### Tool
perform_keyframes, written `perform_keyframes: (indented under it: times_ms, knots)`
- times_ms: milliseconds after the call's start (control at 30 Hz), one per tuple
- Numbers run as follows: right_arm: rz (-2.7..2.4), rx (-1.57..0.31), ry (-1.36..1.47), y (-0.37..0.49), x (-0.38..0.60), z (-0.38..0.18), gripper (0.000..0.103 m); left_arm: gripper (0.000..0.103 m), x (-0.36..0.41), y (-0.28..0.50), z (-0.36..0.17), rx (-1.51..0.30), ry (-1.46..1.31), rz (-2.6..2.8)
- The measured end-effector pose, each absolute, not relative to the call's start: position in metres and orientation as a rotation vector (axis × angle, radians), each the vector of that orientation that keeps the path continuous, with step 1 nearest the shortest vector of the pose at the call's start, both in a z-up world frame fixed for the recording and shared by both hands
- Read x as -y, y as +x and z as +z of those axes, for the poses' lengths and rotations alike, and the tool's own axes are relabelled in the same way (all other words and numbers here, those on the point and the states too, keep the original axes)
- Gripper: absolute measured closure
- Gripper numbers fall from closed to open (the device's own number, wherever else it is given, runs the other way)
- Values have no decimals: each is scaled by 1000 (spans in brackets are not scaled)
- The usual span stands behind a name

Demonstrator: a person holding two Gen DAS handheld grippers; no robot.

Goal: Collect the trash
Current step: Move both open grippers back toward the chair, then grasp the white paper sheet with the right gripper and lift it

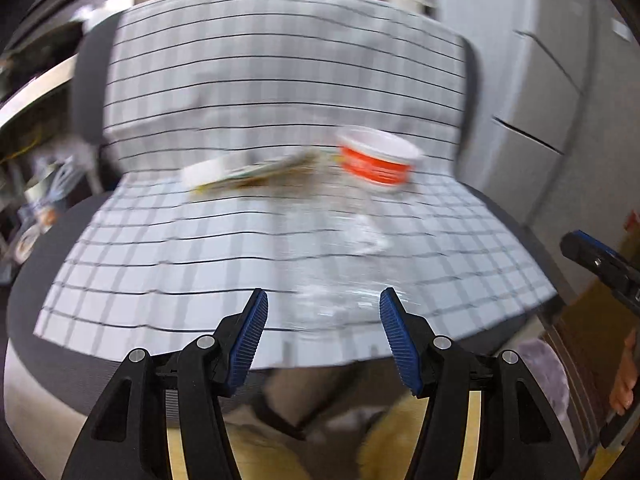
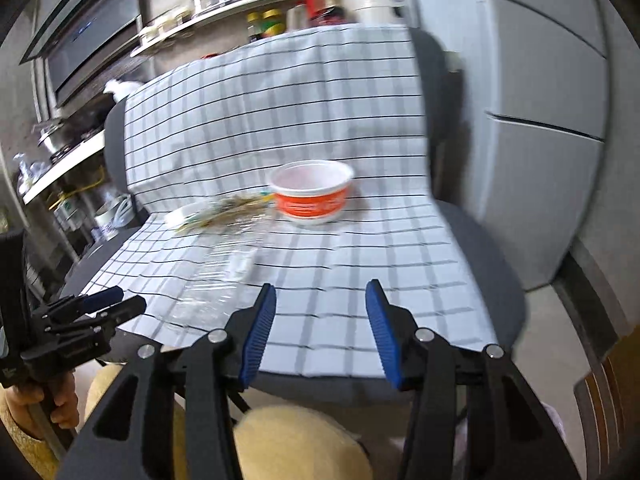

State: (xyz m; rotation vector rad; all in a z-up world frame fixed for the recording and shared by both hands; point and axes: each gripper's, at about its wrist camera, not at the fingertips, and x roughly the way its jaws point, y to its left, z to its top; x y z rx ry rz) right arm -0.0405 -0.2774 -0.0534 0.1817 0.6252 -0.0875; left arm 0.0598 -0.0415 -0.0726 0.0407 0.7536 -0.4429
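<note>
An orange and white paper bowl (image 1: 378,162) (image 2: 311,191) stands on a chair draped in a grid-patterned cloth (image 1: 260,80) (image 2: 320,100). A flat snack wrapper (image 1: 244,172) (image 2: 218,210) lies left of the bowl. A clear plastic bottle (image 1: 344,264) (image 2: 224,272) lies in front of them on the seat. My left gripper (image 1: 323,300) is open and empty, just short of the bottle's near end; it also shows in the right wrist view (image 2: 120,300). My right gripper (image 2: 321,292) is open and empty over the seat's front, right of the bottle; its tip shows in the left wrist view (image 1: 592,252).
A grey fridge (image 1: 560,80) (image 2: 540,100) stands to the right of the chair. Kitchen shelves with jars (image 2: 248,0) and a counter with pots (image 2: 60,148) are behind and to the left. The person's legs are below the seat edge.
</note>
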Motion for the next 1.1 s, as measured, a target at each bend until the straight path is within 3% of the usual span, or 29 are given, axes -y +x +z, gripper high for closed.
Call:
perform_keyframes:
  times_ms: [433,700,967,1100]
  knots:
    - [70,-673,106,77,220,-41,55,44,-28,126,-73,-775,-54,-228]
    - [109,-745,105,184,200,-54,79,44,-33,164,-79,-788,-50,-200]
    - [79,-864,158,261,197,-89,78,44,-27,192,-91,-810,-50,-210]
    - [63,-937,194,262,198,-109,70,44,-22,196,-100,-831,-43,-229]
